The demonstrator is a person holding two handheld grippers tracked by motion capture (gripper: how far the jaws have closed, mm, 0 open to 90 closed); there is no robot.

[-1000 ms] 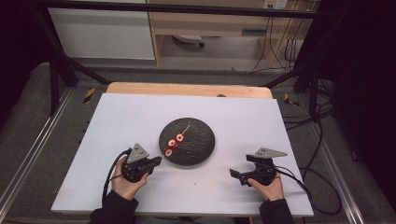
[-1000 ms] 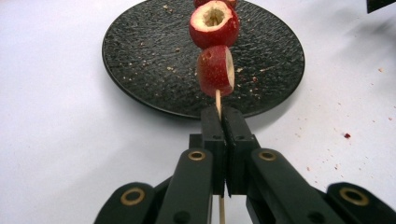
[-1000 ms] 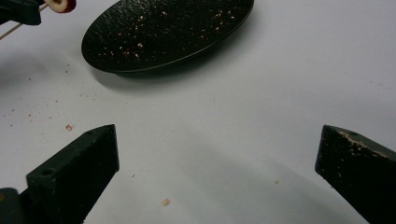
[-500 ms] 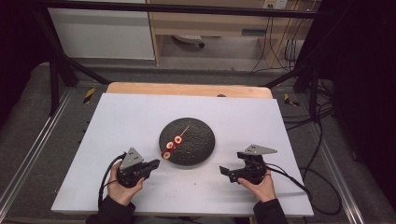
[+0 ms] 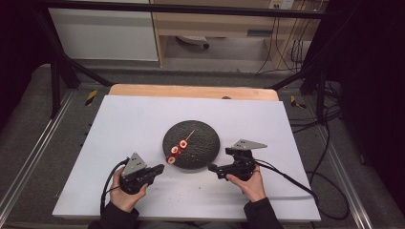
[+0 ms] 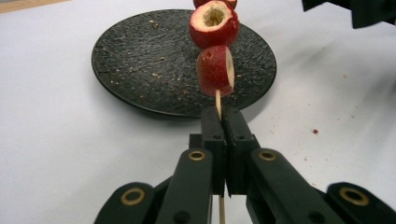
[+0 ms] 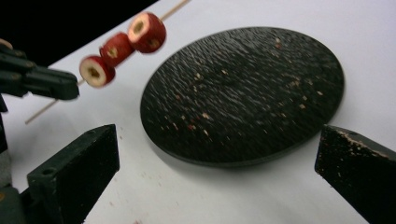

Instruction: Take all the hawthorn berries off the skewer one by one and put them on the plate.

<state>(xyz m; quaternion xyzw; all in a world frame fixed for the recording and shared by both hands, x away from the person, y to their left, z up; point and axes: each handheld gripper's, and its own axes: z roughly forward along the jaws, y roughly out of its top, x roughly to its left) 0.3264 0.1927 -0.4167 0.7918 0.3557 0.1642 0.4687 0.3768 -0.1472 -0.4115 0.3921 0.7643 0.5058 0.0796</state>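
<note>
Skewer [image 6: 218, 100]: thin pale wooden stick, clamped near its lower end between the closed jaws of the left gripper [image 6: 219, 112]; a bare tail pokes out behind the jaws, and the far bare end reaches over the plate.
Fruit pieces [image 7: 122, 47]: three red-skinned rounds threaded on the skewer, pale flesh at the cut faces, hollowed cores.
Pose: skewer lifted clear of the tabletop, slanting up and away from the left gripper.
Plate [image 5: 203, 143]: round, black, rough-textured, flat on the white tabletop, speckled with crumbs; fruit hangs over its near-left rim.
</note>
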